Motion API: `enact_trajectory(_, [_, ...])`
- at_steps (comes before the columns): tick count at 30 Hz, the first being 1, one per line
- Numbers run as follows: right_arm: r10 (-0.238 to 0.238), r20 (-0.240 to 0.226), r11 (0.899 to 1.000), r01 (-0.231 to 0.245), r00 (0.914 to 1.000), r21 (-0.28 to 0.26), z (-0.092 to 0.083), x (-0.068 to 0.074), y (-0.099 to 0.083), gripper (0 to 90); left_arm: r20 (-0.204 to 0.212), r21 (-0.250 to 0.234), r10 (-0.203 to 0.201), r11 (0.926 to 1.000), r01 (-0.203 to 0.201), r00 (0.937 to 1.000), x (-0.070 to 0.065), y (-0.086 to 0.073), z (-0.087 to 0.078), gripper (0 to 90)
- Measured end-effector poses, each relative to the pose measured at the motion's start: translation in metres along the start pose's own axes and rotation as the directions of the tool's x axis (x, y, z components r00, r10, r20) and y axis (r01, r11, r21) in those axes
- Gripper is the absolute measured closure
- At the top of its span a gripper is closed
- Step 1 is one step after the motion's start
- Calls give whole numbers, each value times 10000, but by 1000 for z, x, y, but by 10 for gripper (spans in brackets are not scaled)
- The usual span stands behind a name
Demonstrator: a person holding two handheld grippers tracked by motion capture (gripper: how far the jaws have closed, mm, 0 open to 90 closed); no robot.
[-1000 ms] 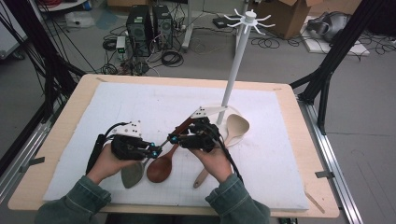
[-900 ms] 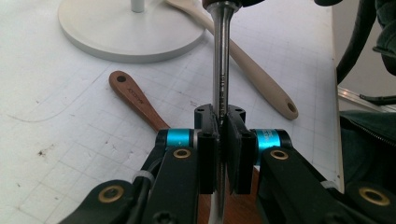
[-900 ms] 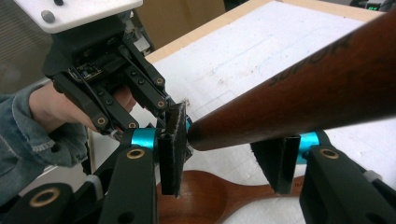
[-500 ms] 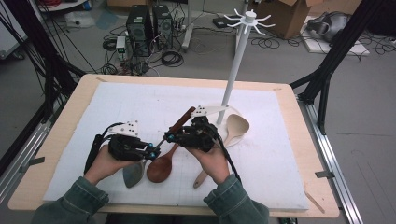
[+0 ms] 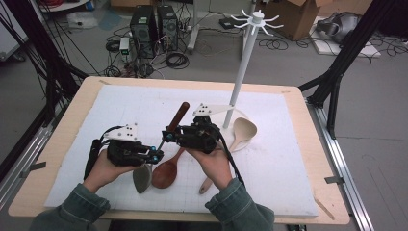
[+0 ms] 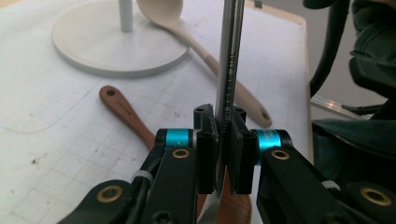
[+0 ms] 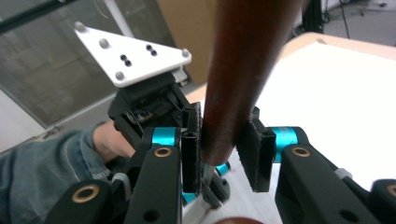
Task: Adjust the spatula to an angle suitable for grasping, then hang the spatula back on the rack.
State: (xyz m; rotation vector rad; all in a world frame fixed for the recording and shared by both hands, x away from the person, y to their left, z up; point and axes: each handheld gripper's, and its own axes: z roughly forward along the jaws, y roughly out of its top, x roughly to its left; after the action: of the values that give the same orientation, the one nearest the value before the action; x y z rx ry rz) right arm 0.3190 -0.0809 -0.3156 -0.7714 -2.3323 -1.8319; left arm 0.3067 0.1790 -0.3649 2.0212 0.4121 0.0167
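- The left gripper [image 5: 155, 155] sits at 7 o'clock on the white mat [image 5: 288, 159], jaws clamped on the thin metal shank [image 6: 229, 70] of a spatula.
- The spatula's dark wooden handle [image 5: 179, 115] rises toward 1 o'clock.
- The right gripper [image 5: 168, 136] has just been closing around that handle; its pads [image 7: 254, 149] bracket the wood, the left one touching.
- A brown spoon [image 5: 166, 173] and a pale spoon [image 5: 240, 132] lie on the mat, the latter at the white stand's base [image 6: 93, 51].
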Motion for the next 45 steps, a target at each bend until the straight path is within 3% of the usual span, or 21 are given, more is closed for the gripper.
enact_trajectory(4, [-103, -236, 9996, 97, 9997, -253, -3, 8, 10, 733, 133, -397, 212, 9990, -207, 9997, -6, 7, -5, 834])
enact_trajectory(8, [-521, -284, 9979, 510, 9982, -399, -7, 18, 21, 737, 211, -657, 355, 9973, -341, 9991, -9, 15, -10, 824])
enact_trajectory(13, [-579, -597, 9969, 545, 9965, -569, -16, 21, 31, 738, 18, -847, 509, 9951, -506, 9987, -12, 19, -19, 710])
enact_trajectory(20, [-923, -124, 9944, 916, 9957, -524, -37, 19, 45, 738, -440, -1149, 229, 9930, -279, 9988, -10, 14, -32, 606])
enact_trajectory(30, [-1349, 659, 9901, 1370, 9887, -293, -71, 8, 53, 737, -1102, -1226, -40, 9924, -96, 9939, -4, 4, -43, 496])
enact_trajectory(45, [-1325, 1365, 9912, 1315, 9817, 166, -97, -14, 66, 737, -1846, -1393, -508, 9899, 250, 9815, 5, -10, -55, 389])
